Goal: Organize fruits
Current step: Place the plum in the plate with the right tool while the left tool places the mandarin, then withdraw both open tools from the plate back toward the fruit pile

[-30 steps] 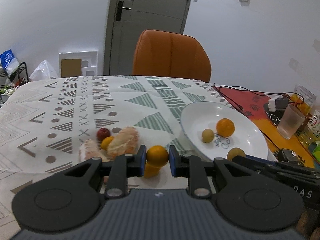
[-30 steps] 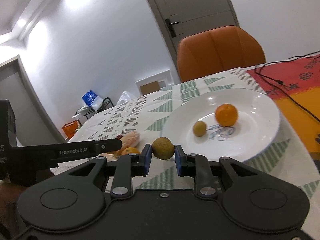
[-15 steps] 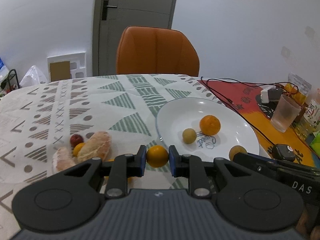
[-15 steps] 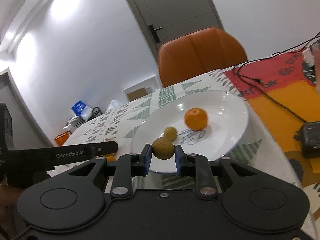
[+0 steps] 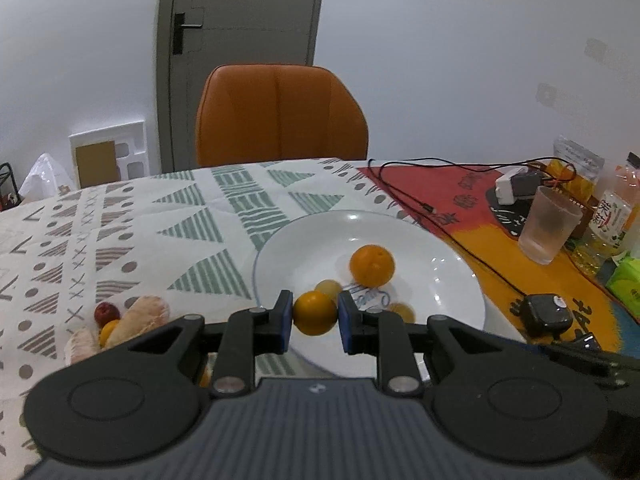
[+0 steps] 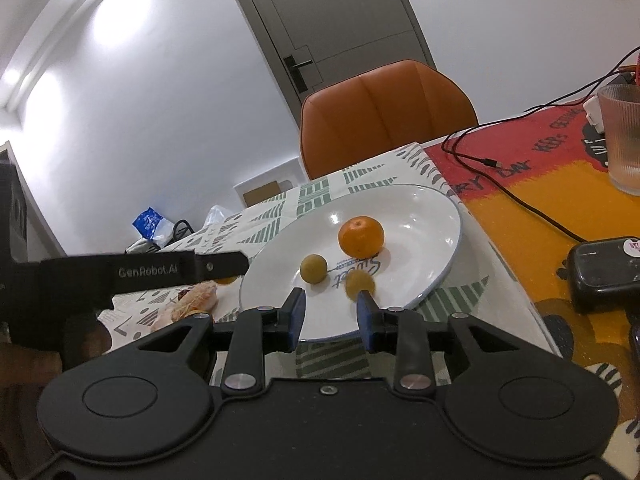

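In the left wrist view my left gripper [image 5: 315, 318] is shut on a small orange fruit [image 5: 315, 312], held over the near-left rim of the white plate [image 5: 280, 248]. On the plate lie a mandarin [image 5: 372, 265], a small yellow-green fruit [image 5: 329, 287] and a blurred brownish fruit [image 5: 401, 311]. My right gripper [image 6: 330, 314] is open over the plate's [image 6: 440, 208] near edge. The brownish fruit [image 6: 359, 283] is blurred just beyond its right finger. The mandarin [image 6: 361, 236] and the yellow-green fruit [image 6: 313, 268] sit further in.
On the patterned cloth left of the plate lie a red fruit [image 5: 106, 313], peeled citrus pieces [image 5: 140, 316] and a small orange fruit [image 5: 109, 330]. An orange chair [image 5: 280, 112] stands behind the table. At right are a frosted cup [image 5: 548, 224], a black cable [image 5: 460, 236] and a black device [image 5: 546, 314].
My right gripper moved over the plate, opened and let go of the brownish fruit, which now lies in the plate. My left gripper carried the small orange fruit rightward to the plate's rim.
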Available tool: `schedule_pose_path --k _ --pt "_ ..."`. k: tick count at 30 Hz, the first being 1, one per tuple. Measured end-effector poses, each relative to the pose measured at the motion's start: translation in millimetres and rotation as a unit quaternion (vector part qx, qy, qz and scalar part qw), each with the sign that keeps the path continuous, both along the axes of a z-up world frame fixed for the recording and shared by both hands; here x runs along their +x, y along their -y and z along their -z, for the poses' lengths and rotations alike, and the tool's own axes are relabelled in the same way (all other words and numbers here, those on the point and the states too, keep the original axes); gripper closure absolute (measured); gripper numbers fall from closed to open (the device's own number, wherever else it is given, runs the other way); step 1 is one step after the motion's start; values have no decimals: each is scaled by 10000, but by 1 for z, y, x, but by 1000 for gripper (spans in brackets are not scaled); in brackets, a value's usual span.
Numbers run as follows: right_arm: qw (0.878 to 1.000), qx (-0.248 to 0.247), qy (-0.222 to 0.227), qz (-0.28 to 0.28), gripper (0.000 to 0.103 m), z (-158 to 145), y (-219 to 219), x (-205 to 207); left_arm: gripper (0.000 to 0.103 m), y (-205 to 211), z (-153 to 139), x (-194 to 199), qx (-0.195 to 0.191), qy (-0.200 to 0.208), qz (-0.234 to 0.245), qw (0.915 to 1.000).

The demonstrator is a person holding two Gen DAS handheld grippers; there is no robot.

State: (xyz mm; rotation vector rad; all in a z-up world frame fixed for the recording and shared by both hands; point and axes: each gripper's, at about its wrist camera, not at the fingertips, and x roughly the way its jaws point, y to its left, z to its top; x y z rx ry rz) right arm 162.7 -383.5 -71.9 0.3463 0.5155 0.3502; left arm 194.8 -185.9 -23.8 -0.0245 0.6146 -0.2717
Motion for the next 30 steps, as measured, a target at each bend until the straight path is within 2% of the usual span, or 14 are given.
schedule_pose_path --k 6,14,16,20,23,24,26,28,30 --pt "10000 6 -2 -34 72 -2 -1 0 71 3 -8 -3 -43 111 31 9999" --pt "9999 27 -39 -109 71 -3 -11 0 44 -24 -7 -13 28 40 -350 9994" --pt "9999 23 -32 -131 66 -4 -16 0 38 -32 -8 -16 45 39 -465 9989" --pt "9999 0 -30 -147 63 -6 -25 -2 24 -47 -11 -22 85 117 -667 9977" --pt "9998 -51 -23 -176 53 -9 -34 -3 19 -59 -13 -28 139 166 -815 9964" --pt "9998 -82 11 -172 44 -10 -38 -4 19 -64 -14 -30 146 170 -860 9960" --pt "9996 -156 97 -211 39 -14 -45 -7 18 -72 -15 -33 148 158 -940 9953" --pt "9993 -193 133 -306 28 -17 -52 -8 18 -81 -17 -36 150 155 -995 9948" --pt "9990 -199 154 -367 21 -19 -58 -8 18 -90 -18 -39 159 168 -1066 9940"
